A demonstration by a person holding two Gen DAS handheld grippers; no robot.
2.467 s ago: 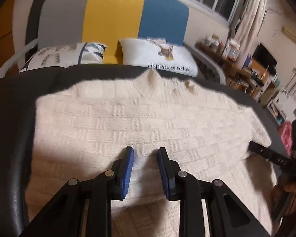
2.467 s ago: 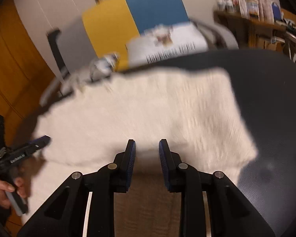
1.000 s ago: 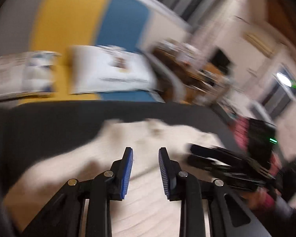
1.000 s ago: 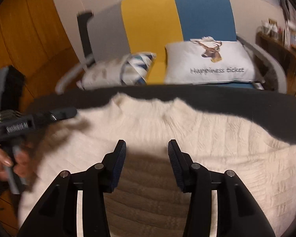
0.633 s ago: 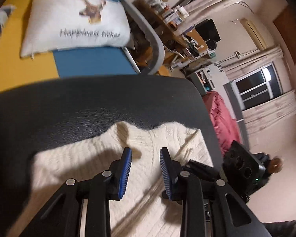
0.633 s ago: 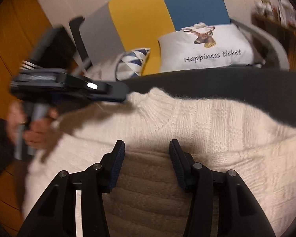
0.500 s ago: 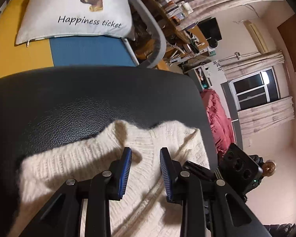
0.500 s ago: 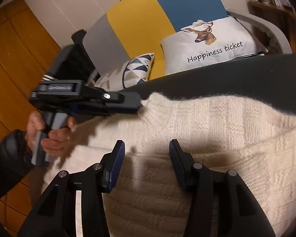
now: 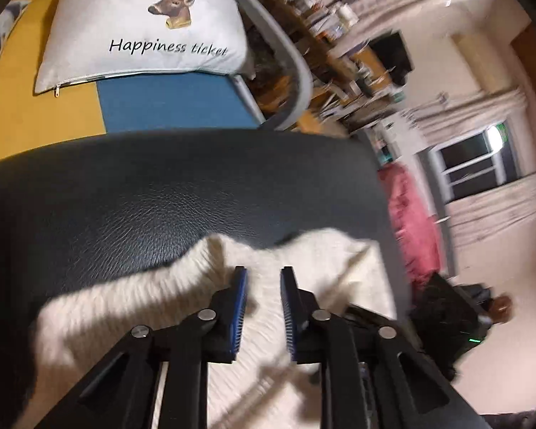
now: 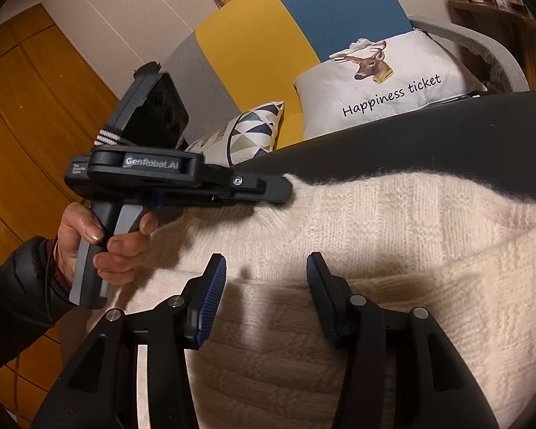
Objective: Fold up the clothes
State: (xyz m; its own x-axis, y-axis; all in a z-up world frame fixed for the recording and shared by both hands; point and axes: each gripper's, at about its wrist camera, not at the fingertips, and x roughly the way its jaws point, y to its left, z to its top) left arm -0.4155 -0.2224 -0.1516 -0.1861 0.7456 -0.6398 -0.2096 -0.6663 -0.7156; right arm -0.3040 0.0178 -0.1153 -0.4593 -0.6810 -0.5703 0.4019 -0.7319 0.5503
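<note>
Both my wrist cameras look down, close over the cream sweater (image 9: 132, 307) (image 10: 393, 221); both share the deer pillow (image 9: 143, 25) (image 10: 386, 82) at top.

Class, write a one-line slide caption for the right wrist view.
Left gripper closing at the cream knit sweater's collar on a black table; right gripper open above it.

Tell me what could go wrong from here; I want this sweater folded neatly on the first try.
1. The left gripper, jaws closing at the cream knit sweater's collar, may pinch only the top layer, so the fold drags unevenly.
2. The right gripper hovers open over a folded edge; lifting unevenly could skew the fold.
3. The sweater reaches the black leather table's right edge and might slide off.
</note>
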